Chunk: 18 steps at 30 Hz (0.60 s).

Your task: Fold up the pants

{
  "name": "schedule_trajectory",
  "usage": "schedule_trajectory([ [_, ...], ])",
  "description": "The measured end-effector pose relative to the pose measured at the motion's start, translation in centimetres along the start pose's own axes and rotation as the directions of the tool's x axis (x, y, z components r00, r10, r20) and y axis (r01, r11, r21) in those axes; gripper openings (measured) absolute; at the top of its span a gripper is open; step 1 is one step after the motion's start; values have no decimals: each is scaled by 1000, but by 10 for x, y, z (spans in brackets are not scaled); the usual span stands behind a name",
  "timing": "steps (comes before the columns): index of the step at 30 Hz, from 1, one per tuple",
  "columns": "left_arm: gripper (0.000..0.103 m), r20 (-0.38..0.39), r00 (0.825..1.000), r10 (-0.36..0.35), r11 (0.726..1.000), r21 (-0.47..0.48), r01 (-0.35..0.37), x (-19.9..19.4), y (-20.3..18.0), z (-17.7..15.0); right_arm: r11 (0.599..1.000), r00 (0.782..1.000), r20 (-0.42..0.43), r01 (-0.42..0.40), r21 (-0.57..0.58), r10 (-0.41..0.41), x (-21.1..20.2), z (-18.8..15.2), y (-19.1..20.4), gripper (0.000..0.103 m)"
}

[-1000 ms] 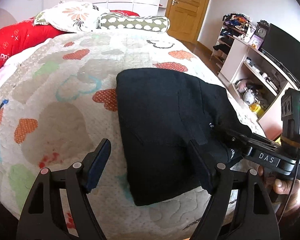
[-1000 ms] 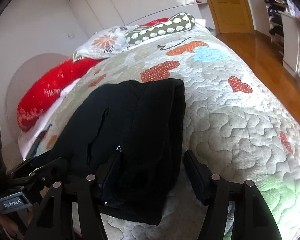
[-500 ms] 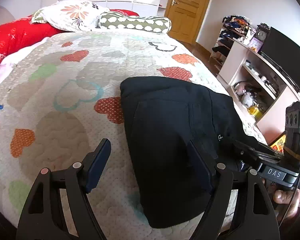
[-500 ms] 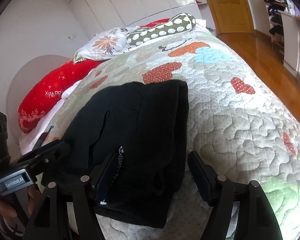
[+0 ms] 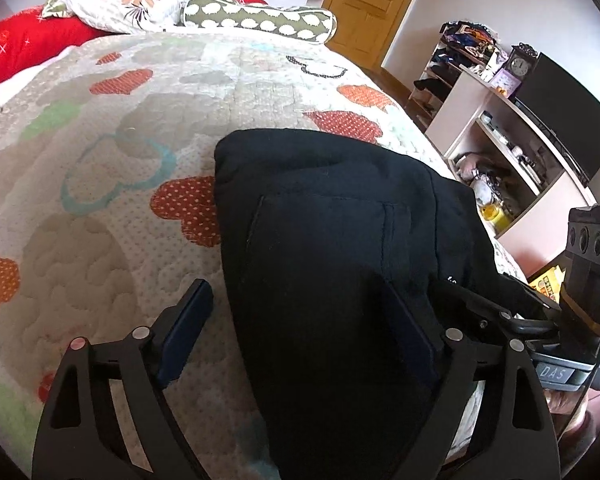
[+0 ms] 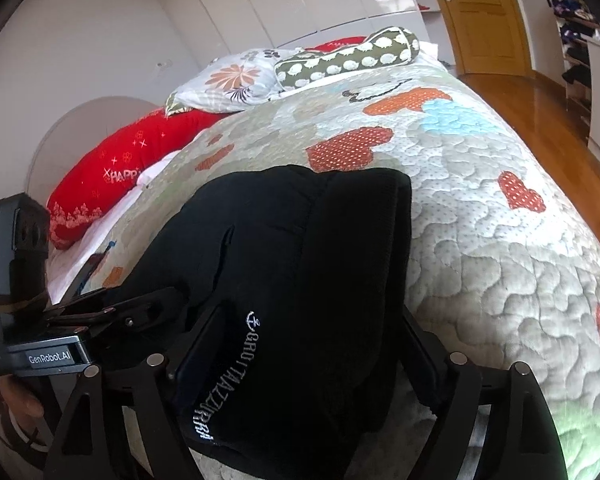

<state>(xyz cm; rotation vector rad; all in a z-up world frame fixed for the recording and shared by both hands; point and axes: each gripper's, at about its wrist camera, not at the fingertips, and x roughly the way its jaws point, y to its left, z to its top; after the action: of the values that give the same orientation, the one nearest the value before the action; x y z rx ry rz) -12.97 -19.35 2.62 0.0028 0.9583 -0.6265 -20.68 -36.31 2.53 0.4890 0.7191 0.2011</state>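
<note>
Black pants (image 5: 332, 240) folded into a thick bundle near the close edge of the heart-patterned quilt (image 5: 100, 184), left gripper (image 5: 296, 332) and right gripper (image 6: 312, 344) both spread wide at its near end, fingers straddling the cloth without pinching it.

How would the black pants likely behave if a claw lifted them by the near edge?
The pants would probably sag and unfold, since they look like soft, thick fabric stacked in loose layers. They seem light enough for one claw, though bulky. On the textured quilt they would likely drag and bunch when pushed, not slide.
</note>
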Motion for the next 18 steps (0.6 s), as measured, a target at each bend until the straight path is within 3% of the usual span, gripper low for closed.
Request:
schedule_trajectory([
  [9, 90, -12, 1000, -1, 1000, 3, 1, 5, 0, 4, 1000, 1000, 8, 9, 3, -9, 4, 4, 2, 82],
  [11, 90, -14, 1000, 0, 1000, 0, 0, 5, 0, 4, 1000, 1000, 12, 20, 2, -20, 4, 5, 3, 77],
  [13, 90, -11, 1000, 9, 1000, 5, -9, 5, -1, 3, 1000, 999, 20, 26, 8, -26, 3, 5, 3, 65],
  [14, 86, -5, 1000, 10, 1000, 11, -10, 5, -3, 4, 1000, 999, 26, 21, 19, -22, 1, 5, 2, 62],
  [15, 75, 1, 1000, -6, 1000, 20, 6, 4, -5, 3, 999, 1000, 27, 15, 29, -15, 1, 5, 0, 58],
  [18, 61, 33, 999, -3, 1000, 23, 2, 0, -9, 2, 999, 999, 31, 14, 34, -15, -1, 5, 1, 51],
])
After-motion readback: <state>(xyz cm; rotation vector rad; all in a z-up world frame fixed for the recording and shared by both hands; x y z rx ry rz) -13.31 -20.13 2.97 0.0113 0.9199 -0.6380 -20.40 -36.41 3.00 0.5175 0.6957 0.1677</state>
